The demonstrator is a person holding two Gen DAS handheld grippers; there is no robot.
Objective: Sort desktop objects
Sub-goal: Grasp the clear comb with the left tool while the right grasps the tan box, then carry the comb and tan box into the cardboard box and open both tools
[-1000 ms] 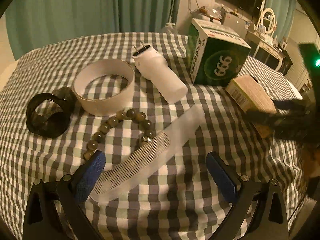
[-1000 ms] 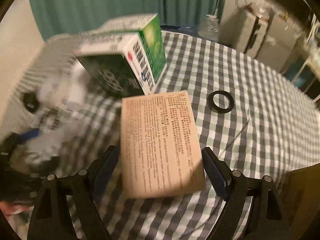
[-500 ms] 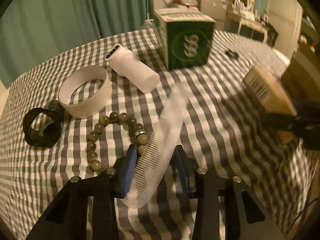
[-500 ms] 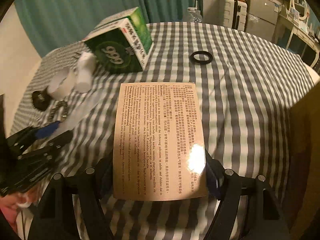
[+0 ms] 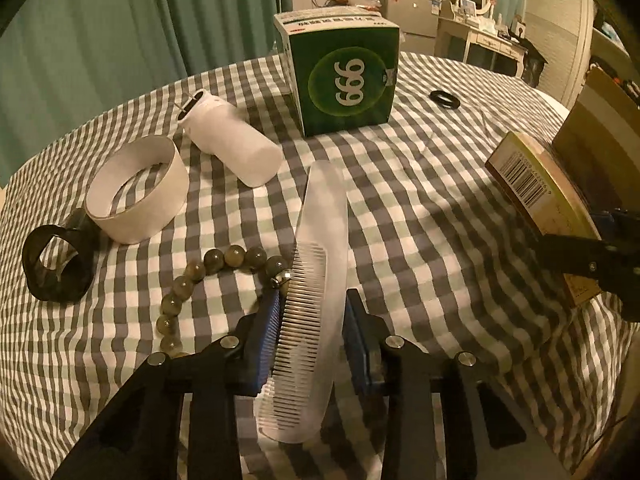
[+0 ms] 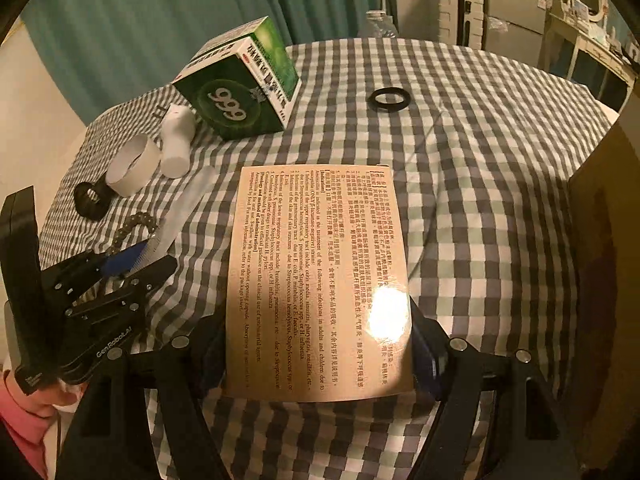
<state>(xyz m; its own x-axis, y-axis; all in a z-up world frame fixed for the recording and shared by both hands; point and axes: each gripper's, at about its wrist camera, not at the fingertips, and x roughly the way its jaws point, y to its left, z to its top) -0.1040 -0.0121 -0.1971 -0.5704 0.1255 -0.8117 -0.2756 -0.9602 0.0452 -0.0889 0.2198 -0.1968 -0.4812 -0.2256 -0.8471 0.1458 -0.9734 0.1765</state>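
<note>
My left gripper (image 5: pixel 310 320) is shut on a translucent white comb (image 5: pixel 320 264), held teeth-left above the checked tablecloth (image 5: pixel 420 240). My right gripper (image 6: pixel 316 344) is shut on a flat tan medicine box (image 6: pixel 316 276) with printed text, lifted over the table; the box also shows at the right of the left wrist view (image 5: pixel 540 200). A bead bracelet (image 5: pixel 212 276) lies left of the comb. A green "999" box (image 5: pixel 342 80), a white plug adapter (image 5: pixel 228 140), a white tape ring (image 5: pixel 138 188) and a black ring-shaped object (image 5: pixel 56 260) lie further back and left.
A small black ring (image 6: pixel 389 99) lies on the far side of the table. A cardboard box (image 6: pixel 604 280) stands at the table's right edge. Green curtains (image 5: pixel 120 32) hang behind, and furniture stands at the back right.
My left gripper has closed on the comb and lifted it, turning it end-on. My right gripper has closed on the tan box and raised it toward the right.
</note>
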